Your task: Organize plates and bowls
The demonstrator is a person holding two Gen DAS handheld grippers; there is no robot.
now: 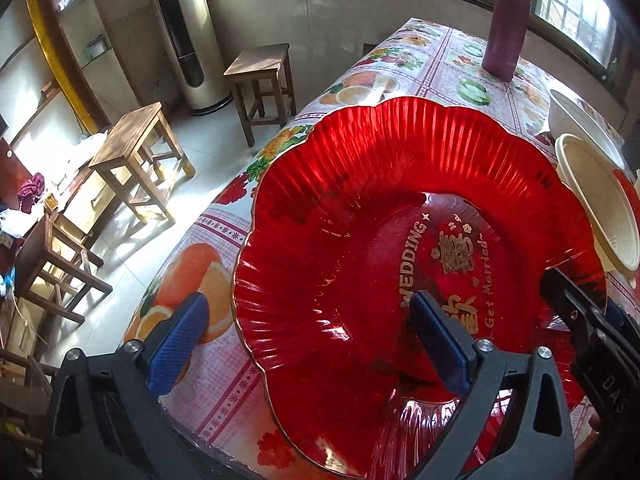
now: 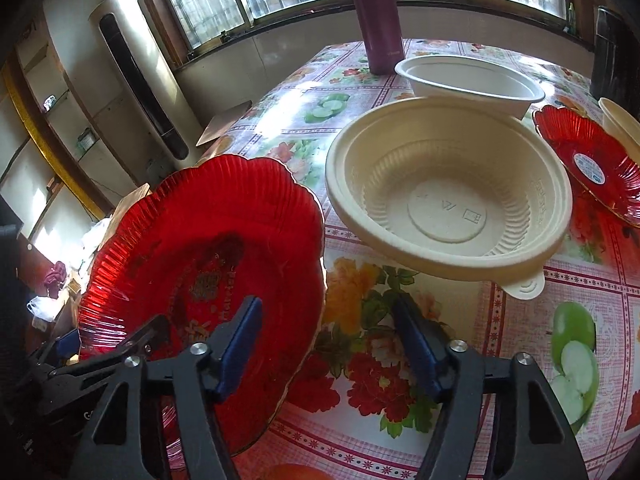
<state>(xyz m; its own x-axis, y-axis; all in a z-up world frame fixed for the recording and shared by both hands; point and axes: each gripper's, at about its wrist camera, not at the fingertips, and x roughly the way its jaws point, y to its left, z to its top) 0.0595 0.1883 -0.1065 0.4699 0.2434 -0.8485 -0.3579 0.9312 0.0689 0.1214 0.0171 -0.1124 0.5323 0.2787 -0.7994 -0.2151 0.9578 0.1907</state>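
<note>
Red plastic plate (image 1: 360, 220) sits at the table's (image 2: 520, 320) near-left edge, both grippers straddling opposite rims: left gripper (image 1: 316, 332) wide, right gripper (image 2: 328, 344) half-closed, seemingly not yet pinching. Uneven closing could tip it floorward.

The large red plate (image 1: 400, 248) loses its near rim behind the left gripper (image 1: 308, 340) and runs off the bottom edge of the left wrist view. There the cream bowl (image 1: 600, 208) is cut by the right edge, and a white bowl (image 1: 576, 120) behind it shows only as a sliver. In the right wrist view the small red plate (image 2: 588, 164) is clipped at the right, its round label too small to read, and another cream rim (image 2: 620, 120) barely enters. The purple bottle (image 2: 376, 16) loses its top at the upper edge. Whether either gripper's pads touch the large plate's rim cannot be told.
</note>
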